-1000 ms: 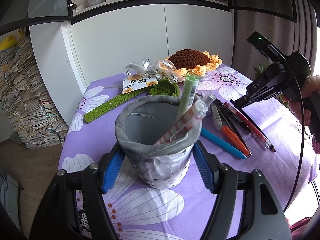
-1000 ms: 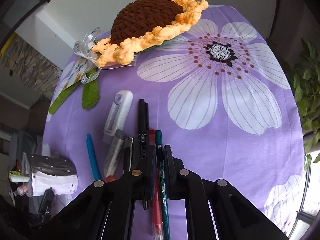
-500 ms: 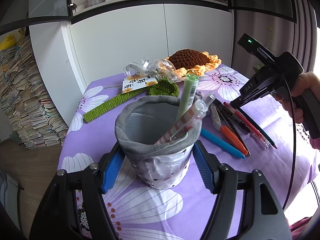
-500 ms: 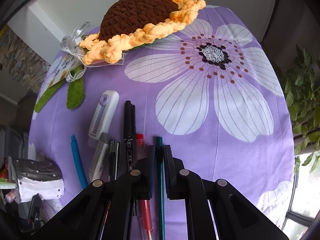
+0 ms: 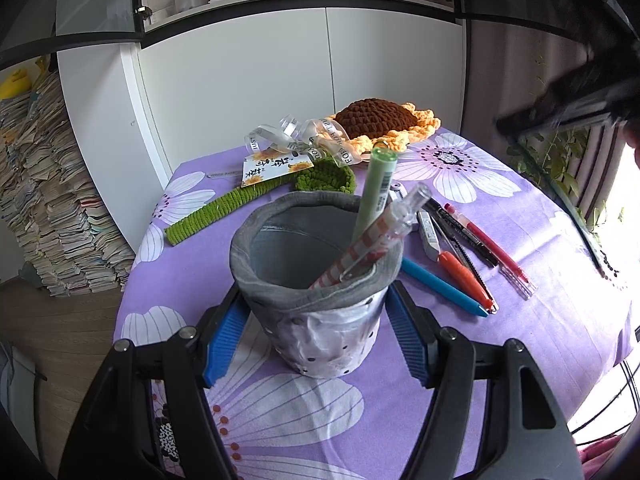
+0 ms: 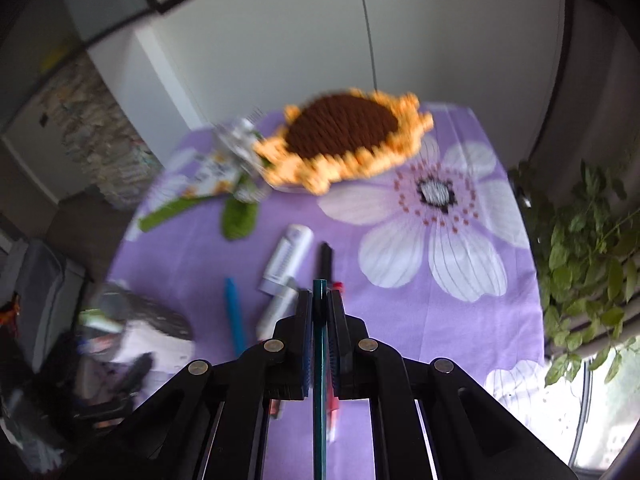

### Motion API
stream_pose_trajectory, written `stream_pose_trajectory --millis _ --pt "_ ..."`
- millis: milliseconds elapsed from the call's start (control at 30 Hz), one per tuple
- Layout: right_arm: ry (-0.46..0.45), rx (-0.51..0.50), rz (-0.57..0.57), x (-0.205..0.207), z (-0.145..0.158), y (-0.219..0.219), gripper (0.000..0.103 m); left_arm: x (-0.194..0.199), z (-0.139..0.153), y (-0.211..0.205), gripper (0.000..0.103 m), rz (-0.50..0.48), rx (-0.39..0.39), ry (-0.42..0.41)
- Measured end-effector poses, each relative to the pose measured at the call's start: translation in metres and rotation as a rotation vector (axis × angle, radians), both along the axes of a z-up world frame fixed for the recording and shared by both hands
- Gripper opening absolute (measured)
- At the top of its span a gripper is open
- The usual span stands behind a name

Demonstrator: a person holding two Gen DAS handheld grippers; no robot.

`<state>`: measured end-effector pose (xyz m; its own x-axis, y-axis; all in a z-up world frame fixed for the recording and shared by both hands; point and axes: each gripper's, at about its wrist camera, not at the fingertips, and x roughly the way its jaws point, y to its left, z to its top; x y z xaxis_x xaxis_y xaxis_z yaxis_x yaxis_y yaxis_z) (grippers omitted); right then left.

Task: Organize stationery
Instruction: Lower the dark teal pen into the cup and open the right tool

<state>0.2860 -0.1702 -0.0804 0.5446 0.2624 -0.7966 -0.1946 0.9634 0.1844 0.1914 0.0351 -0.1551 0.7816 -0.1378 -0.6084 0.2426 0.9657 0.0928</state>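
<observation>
A grey fabric pen holder (image 5: pixel 316 292) stands on the purple flowered tablecloth (image 5: pixel 540 320), with my left gripper (image 5: pixel 316 336) shut on its sides. A green pen (image 5: pixel 378 188) and a striped pen (image 5: pixel 372 244) lean inside it. To its right lie a blue pen (image 5: pixel 440 288), an orange pen (image 5: pixel 464 276), a red pen (image 5: pixel 488 248), a black marker (image 5: pixel 460 232) and a white correction tape (image 5: pixel 428 232). My right gripper (image 6: pixel 320 300) is shut on a thin teal pen (image 6: pixel 319 380), held above the loose pens. In the left wrist view it shows blurred at upper right (image 5: pixel 560 112).
A crocheted sunflower (image 5: pixel 376 116) with a green stem (image 5: pixel 224 212), ribbon and a tag lies at the table's far side. White cabinets stand behind it. Stacked books (image 5: pixel 52 200) rise on the left. A leafy plant (image 6: pixel 592 240) is beyond the right table edge.
My right gripper has risen off the table with the teal pen between its fingers, and its view has tilted up. The left gripper and the pen holder have not moved.
</observation>
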Motion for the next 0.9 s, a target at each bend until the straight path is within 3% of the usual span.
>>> stream_pose_trajectory --millis 200,433,500,667,900 --pt "-0.264 0.14 0.139 -0.033 0.066 0.034 0.008 -0.003 0.0 -0.004 0.068 -0.008 0.002 -0.001" --pt "-0.487 0.305 0.235 -0.03 0.088 0.086 0.008 -0.002 0.0 -0.003 0.068 -0.014 0.0 0.002" --pt "-0.507 0.334 0.246 -0.02 0.082 0.096 0.008 -0.002 0.0 -0.004 0.068 -0.023 0.001 0.001" --pt "-0.461 0.396 0.258 0.007 0.059 0.107 0.008 -0.001 0.0 -0.003 0.068 -0.037 0.002 0.0" --pt "-0.469 0.434 0.279 0.011 0.058 0.111 0.008 -0.001 0.0 -0.003 0.068 -0.045 0.004 0.001"
